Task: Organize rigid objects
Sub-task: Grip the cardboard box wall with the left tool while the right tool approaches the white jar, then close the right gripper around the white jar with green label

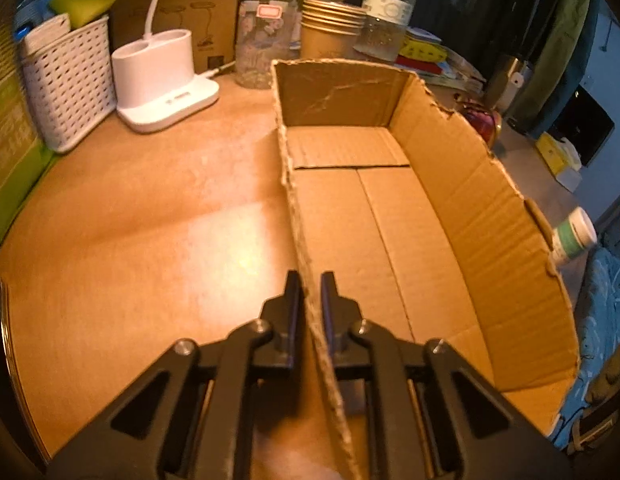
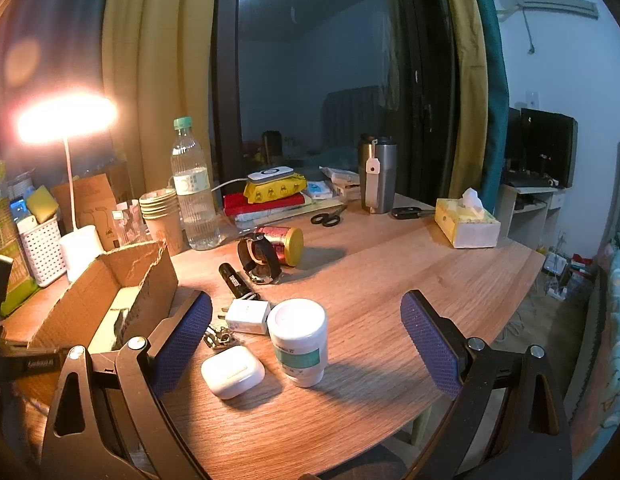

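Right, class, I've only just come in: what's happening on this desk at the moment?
A person with a claw in each hand is tidying small things into a cardboard box. The left claw is shut on the box's near wall, gripping it. The box looks empty. The right claw hangs open above the desk, holding nothing. A white bottle, an earbud case, a charger, keys, a watch and a can lie outside the box.

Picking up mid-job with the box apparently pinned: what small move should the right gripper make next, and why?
Probably ease the right gripper forward and down around the white bottle. Its jaws are wide open and empty, the bottle stands upright between them, and the left gripper is shut on the cardboard box wall, steadying the box, which looks empty in the left wrist view.
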